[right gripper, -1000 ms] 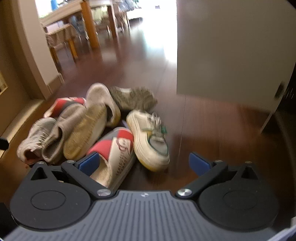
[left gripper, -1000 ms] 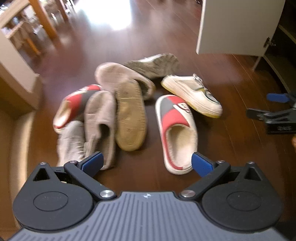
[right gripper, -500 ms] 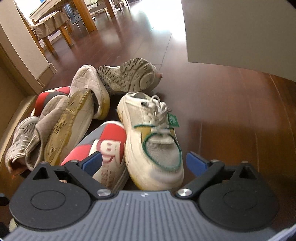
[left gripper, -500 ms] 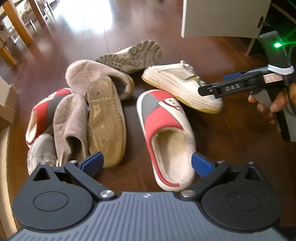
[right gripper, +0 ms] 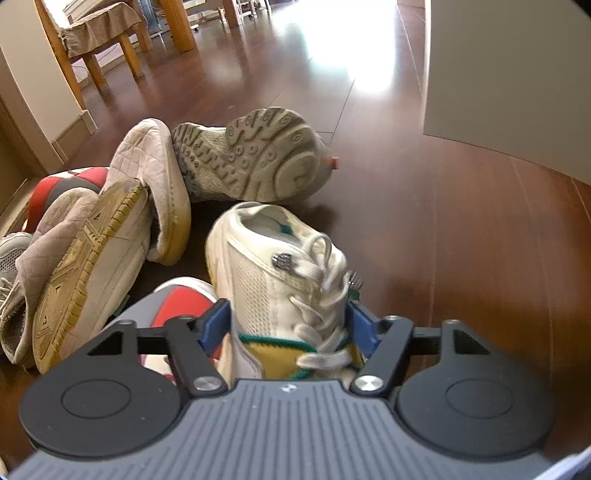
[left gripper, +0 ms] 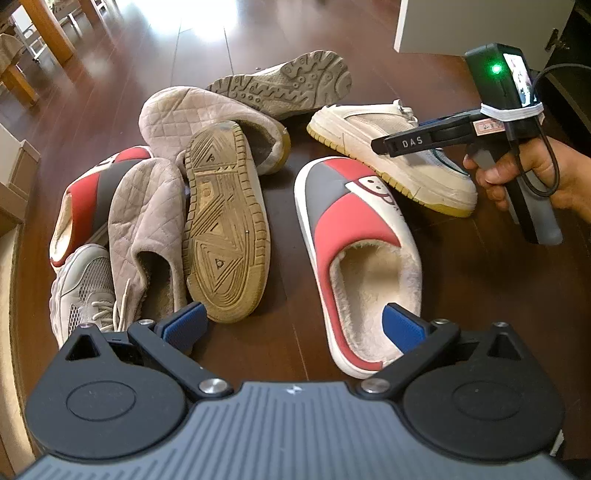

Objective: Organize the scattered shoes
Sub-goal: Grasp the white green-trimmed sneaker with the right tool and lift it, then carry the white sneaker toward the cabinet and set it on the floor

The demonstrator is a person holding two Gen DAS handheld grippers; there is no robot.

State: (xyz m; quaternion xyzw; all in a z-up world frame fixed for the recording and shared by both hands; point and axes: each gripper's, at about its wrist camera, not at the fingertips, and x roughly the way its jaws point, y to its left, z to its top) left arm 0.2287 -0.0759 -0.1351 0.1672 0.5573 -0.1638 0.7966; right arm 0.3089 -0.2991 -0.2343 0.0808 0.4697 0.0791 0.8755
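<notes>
A pile of scattered shoes is lying on a dark wooden floor (left gripper: 332,55). The left tongs (left gripper: 291,325) are hovering wide open and holding nothing, just above the heel end of a red, grey and white fleece-lined slipper (left gripper: 354,236), with one blue pad over its furry opening. The right tongs (right gripper: 288,328) are closing around a white lace-up sneaker (right gripper: 280,266), a blue pad pressing against each side at the laces; in the left wrist view this sneaker (left gripper: 388,147) is sitting upright beyond the slipper, with the right hand (left gripper: 532,177) gripping the tool over it.

To the left of the slipper, an overturned sneaker (left gripper: 225,229) is showing its tan sole. Beside it a quilted beige slipper (left gripper: 147,229) is lying over a second red and grey slipper (left gripper: 85,195), and a grey mesh sneaker (left gripper: 85,288) is sitting nearest the camera. Behind them, another quilted beige slipper (left gripper: 207,118) is leaning against a grey sneaker tipped on its side (left gripper: 288,85), tread facing out. A white cabinet door (left gripper: 480,26) is standing at the upper right.
</notes>
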